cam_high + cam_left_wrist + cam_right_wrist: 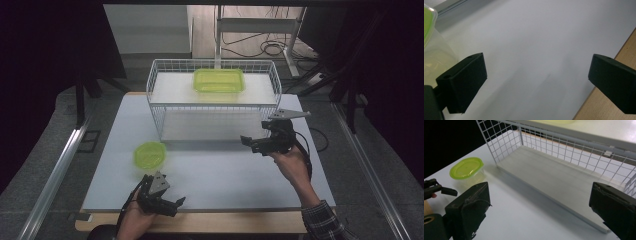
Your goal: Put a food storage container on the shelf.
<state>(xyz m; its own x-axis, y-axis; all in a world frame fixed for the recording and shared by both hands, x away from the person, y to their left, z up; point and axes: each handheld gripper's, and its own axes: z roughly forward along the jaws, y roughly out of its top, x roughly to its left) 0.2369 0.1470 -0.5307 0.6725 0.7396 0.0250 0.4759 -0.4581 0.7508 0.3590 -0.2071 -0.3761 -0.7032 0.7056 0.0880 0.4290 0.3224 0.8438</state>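
High view overlooks table (210,175); tongs cams sit close (share round tub (466,167)).

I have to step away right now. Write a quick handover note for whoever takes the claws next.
Left claw: open, holding nothing, low at the near table edge, beside the round green-lidded container.
Right claw: open, holding nothing, in front of the wire shelf rack.
Rectangular green-lidded container sits on the rack's top shelf.
Round container sits on the white table, ungrasped.
Probably left: pick it up and shelve it.

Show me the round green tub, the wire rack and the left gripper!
round green-lidded tub (150,154), high view, middle of its lid.
wire rack (161,125), high view, front left wire wall.
left gripper (175,206), high view, between its open jaws.
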